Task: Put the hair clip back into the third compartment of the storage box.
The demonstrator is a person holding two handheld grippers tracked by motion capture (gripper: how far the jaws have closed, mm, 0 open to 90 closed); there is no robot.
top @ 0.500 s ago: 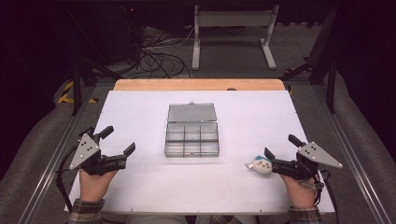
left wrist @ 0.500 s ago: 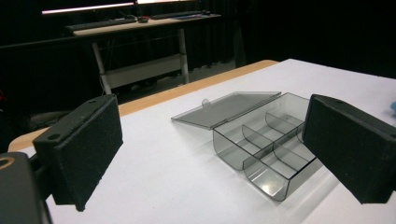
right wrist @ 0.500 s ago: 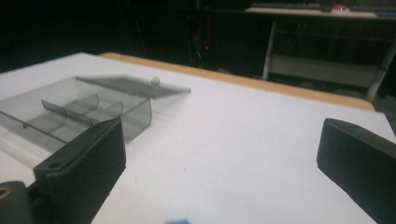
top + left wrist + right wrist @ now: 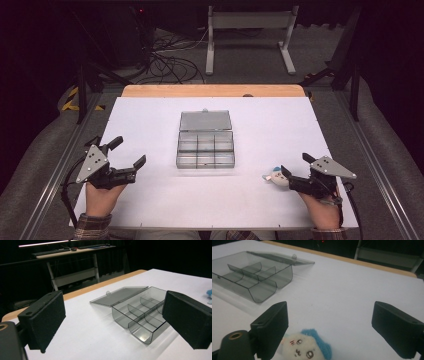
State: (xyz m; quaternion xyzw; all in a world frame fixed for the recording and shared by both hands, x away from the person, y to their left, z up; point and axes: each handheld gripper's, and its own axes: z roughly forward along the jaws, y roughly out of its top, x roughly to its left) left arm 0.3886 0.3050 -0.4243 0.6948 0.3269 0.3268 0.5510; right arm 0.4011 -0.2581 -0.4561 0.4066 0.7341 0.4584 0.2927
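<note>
Smoky clear plastic compartment box sits mid-counter, lid laid back for loading. Right of it, the small white-and-blue plush toy lies, seemingly touching the right gripper, jaws spread to grasp; the left gripper waits spread.

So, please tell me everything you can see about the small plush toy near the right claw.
The small white plush toy with a blue tuft looks soft and fuzzy, with a drawn face: dark eyes, pink cheek marks and a small mouth. It lies on the white table, apart from the clear grey plastic compartment box. It sits between the open jaws of the right claw, close against one jaw; whether it touches that jaw, I cannot tell.
</note>
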